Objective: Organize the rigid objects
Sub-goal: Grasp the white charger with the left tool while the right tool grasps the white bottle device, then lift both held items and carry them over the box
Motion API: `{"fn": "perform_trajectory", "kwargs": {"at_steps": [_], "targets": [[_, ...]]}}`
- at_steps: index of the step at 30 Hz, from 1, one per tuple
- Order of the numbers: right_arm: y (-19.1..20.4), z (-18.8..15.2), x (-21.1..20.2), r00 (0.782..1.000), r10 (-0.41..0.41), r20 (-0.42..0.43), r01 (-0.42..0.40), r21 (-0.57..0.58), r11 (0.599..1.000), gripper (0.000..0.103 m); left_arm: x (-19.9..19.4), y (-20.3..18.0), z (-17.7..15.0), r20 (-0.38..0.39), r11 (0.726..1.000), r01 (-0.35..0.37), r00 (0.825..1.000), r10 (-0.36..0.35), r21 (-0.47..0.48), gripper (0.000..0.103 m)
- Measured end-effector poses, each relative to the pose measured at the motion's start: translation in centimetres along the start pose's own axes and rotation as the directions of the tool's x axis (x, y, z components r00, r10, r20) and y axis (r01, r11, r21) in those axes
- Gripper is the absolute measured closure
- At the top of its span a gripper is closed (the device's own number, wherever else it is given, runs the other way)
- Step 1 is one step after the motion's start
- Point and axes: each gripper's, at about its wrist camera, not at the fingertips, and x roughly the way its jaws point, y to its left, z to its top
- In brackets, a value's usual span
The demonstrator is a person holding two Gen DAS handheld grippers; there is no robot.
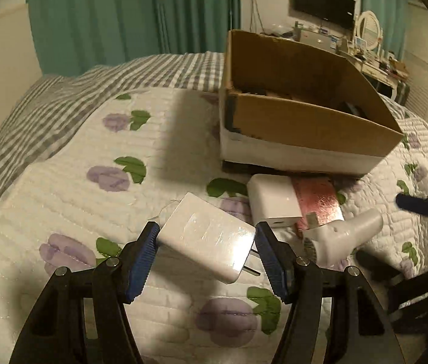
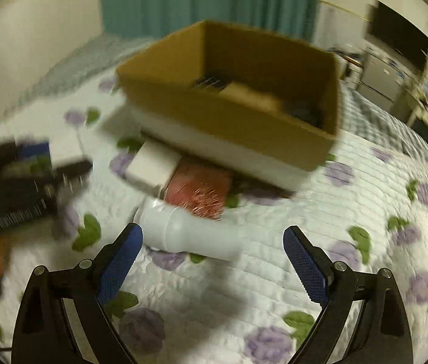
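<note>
My left gripper [image 1: 207,236] is shut on a white plug adapter [image 1: 207,236], held by its sides just above the quilt, prongs toward the right finger. Beyond it a second white adapter [image 1: 274,200] lies on a pink glittery block [image 1: 320,203], in front of an open cardboard box [image 1: 304,121]. A white bottle-shaped object [image 2: 189,236] lies on the quilt beside them. My right gripper [image 2: 214,230] hangs open over it, the bottle's body near the left finger and no pad touching it. The box [image 2: 229,127] holds dark items I cannot make out.
The floral quilt [image 1: 77,212] covers a bed with a grey checked sheet [image 1: 47,106] at the far side. Green curtains, a wall screen [image 1: 323,3] and a cluttered dresser stand behind. The left gripper [image 2: 16,176] appears blurred at the left of the right wrist view.
</note>
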Motion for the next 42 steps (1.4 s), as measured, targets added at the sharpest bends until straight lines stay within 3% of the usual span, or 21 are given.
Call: {"fn": "perform_trajectory", "kwargs": {"at_steps": [3,6,11,19,22,23,24,30,36,42], "targets": [[2.0,0.2,2.3,0.998,-0.009,-0.057,0.003,-0.109,0.994,0.014,0.4,-0.7,0.2,-0.011,1.000,0.002,1.000,-0.002,-0.004,0.037],[3.1,0.3,3.8,0.997,-0.006,-0.074,-0.007,-0.174,0.985,0.013,0.5,-0.7,0.0,-0.018,1.000,0.007,1.000,-0.008,-0.002,0.037],[2.9,1.2,4.6,0.996,0.040,-0.074,-0.052,-0.169,0.984,0.011,0.8,-0.5,0.1,-0.026,1.000,0.013,1.000,-0.013,-0.001,0.037],[2.4,0.8,6.0,0.982,0.110,-0.154,-0.131,-0.130,0.983,0.008,1.0,-0.6,-0.1,-0.036,1.000,0.009,0.999,-0.009,0.001,0.037],[3.2,-0.2,5.9,0.985,0.042,-0.166,-0.074,-0.186,0.980,0.018,1.0,-0.5,-0.1,-0.034,1.000,0.011,0.999,-0.011,-0.004,0.037],[3.4,-0.5,5.5,0.987,0.023,-0.160,-0.055,-0.195,0.979,0.041,1.0,-0.4,-0.1,-0.034,1.000,0.011,0.999,-0.012,-0.007,0.037],[3.5,-0.8,5.1,0.985,0.021,-0.173,-0.054,-0.192,0.980,0.056,1.0,-0.4,-0.1,-0.033,1.000,0.013,0.999,-0.013,-0.008,0.037],[3.8,-1.5,1.4,0.991,0.062,-0.117,-0.078,-0.138,0.987,0.068,0.6,-0.4,-0.3,-0.026,1.000,0.019,0.999,-0.019,-0.013,0.037],[2.9,-2.2,-3.0,0.995,0.097,-0.019,-0.097,-0.032,0.995,0.070,-0.2,-0.5,-0.3,-0.006,1.000,0.027,1.000,-0.027,-0.015,0.037],[1.4,-1.7,-6.2,0.995,0.063,0.073,-0.067,0.054,0.996,0.071,-1.5,-0.8,-0.2,0.017,1.000,0.015,1.000,-0.015,-0.007,0.037]]}}
